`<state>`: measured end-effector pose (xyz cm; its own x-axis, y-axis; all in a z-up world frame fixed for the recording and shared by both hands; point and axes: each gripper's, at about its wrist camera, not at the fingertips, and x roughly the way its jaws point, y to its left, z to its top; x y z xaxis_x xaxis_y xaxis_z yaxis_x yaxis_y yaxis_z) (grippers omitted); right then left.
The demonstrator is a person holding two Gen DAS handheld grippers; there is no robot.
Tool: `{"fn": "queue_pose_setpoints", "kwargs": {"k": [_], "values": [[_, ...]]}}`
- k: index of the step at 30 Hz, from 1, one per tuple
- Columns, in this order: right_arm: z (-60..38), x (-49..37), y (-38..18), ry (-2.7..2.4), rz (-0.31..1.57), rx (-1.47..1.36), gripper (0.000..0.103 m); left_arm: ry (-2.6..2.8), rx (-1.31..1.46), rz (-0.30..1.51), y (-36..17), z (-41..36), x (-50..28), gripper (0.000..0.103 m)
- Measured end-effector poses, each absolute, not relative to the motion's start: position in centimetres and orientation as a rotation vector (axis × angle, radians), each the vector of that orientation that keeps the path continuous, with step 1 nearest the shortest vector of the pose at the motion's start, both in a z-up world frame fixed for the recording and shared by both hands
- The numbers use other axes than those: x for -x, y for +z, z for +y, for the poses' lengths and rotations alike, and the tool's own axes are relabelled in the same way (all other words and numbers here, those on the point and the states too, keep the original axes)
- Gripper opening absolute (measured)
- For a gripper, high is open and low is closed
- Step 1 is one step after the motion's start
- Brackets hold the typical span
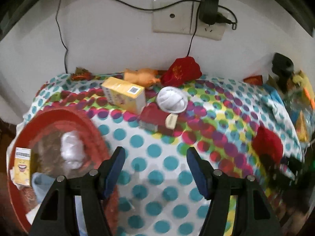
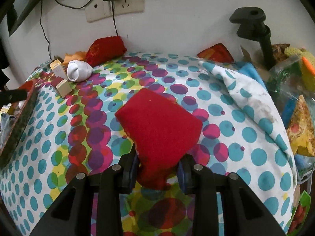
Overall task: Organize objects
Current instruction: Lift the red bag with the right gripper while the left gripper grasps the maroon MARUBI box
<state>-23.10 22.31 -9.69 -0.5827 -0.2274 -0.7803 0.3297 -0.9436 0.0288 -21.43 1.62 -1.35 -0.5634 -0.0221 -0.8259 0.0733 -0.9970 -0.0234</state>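
My right gripper (image 2: 158,169) is shut on the near end of a red cloth pouch (image 2: 159,122), which spreads out over the dotted tablecloth (image 2: 49,137); the same pouch (image 1: 267,145) shows blurred at the right of the left wrist view. My left gripper (image 1: 155,157) stands open over bare cloth with nothing between its fingers. To its left sits a red basin (image 1: 86,123) holding a white wad, a yellow carton (image 1: 22,165) and a blue cloth. Farther back lie a yellow box (image 1: 124,94), a rolled white sock (image 1: 172,99), a small red box (image 1: 155,118) and a second red pouch (image 1: 182,71).
An orange toy (image 1: 141,75) lies against the wall. Wall sockets with a black adapter (image 1: 209,5) and hanging cables sit above the table. A black clamp stand (image 2: 258,31), plastic bags (image 2: 295,90) and folded cloth crowd the right edge. The basin rim (image 2: 17,125) borders the left.
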Motion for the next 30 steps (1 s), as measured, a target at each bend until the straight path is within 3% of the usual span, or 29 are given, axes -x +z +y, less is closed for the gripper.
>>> {"fn": "queue_pose_setpoints", "kwargs": {"k": [7,21,30], "values": [[22.4,23.1,-9.8,-2.537,0.159,-1.227,0.031,-2.659,-1.482,0.166,-2.3,4.1,25.0,0.066],[23.0,23.3,-9.8,-2.505,0.048,-1.222,0.032,-2.452,-1.520,0.510,-4.8,2.9,28.3,0.066],[23.3,23.5,-9.9,-2.489,0.007,-1.219,0.034,-2.393,-1.518,0.519,-6.3,1.8,29.8,0.066]]}}
